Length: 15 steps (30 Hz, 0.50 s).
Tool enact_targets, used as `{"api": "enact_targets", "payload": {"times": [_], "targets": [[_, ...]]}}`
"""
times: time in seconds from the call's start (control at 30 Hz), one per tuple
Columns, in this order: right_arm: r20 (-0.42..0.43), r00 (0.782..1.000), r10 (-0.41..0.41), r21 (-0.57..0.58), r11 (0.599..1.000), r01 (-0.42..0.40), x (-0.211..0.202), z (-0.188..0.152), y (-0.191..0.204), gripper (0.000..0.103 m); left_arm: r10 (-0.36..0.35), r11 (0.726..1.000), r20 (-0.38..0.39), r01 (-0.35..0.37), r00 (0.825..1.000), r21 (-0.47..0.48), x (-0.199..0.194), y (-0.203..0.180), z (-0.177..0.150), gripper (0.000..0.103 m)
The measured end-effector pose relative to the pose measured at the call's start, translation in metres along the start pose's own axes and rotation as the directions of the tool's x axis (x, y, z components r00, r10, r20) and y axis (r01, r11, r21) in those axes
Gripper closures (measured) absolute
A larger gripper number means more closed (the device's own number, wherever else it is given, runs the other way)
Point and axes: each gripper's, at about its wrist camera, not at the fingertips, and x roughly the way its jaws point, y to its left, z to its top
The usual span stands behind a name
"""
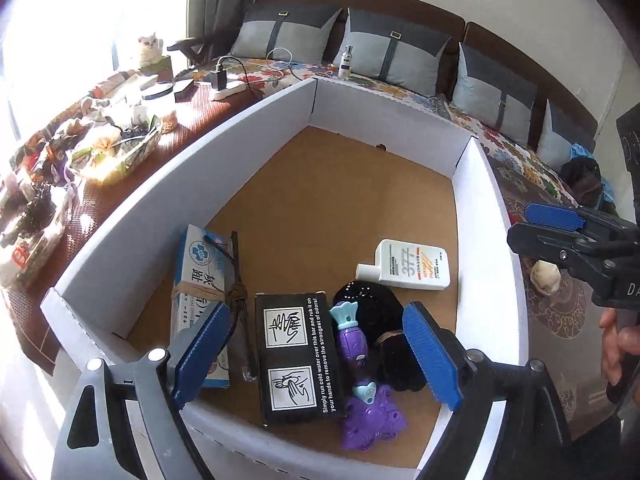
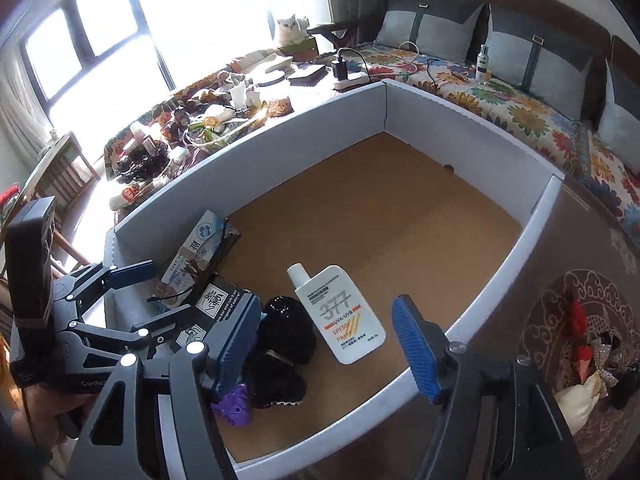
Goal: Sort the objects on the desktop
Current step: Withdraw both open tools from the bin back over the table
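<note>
A white-walled box (image 1: 256, 128) with a brown floor holds a blue-and-white carton tied with twine (image 1: 196, 276), a black printed box (image 1: 298, 356), a purple toy (image 1: 362, 384), a black fuzzy item (image 1: 380, 316) and a white sunscreen bottle (image 1: 412, 265). My left gripper (image 1: 316, 308) hangs open over the box's near side, above the black box and toy, with nothing between its pads. The right gripper (image 2: 326, 304) is open too, over the sunscreen bottle (image 2: 340, 316) and empty. Each shows in the other's view: right gripper (image 1: 520, 222), left gripper (image 2: 172, 290).
Right of the box, a patterned mat (image 2: 560, 308) carries a white pouch (image 2: 576, 400), a silver bow and red bits. The left side holds snacks, wrappers and a power strip (image 1: 228, 90). A cat (image 1: 149, 50) sits by the window. Behind is a cushioned sofa with a bottle (image 1: 346, 63).
</note>
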Motion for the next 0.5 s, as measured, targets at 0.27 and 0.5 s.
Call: {"api": "enact_targets", "payload": {"times": [0.27, 0.5], "targets": [[0.121, 0.959, -0.257, 0.099, 0.964, 0.246, -0.075, -0.105, -0.110, 0.001, -0.205, 0.969, 0.067, 0.193, 0.977, 0.155, -0.033, -0.118, -0.020, 0.014], [-0.108, 0.876, -0.470, 0.310, 0.821, 0.479, -0.098, -0.256, -0.227, 0.001, -0.290, 0.880, -0.146, 0.323, 0.946, 0.347, 0.018, -0.252, -0.094, 0.000]]}}
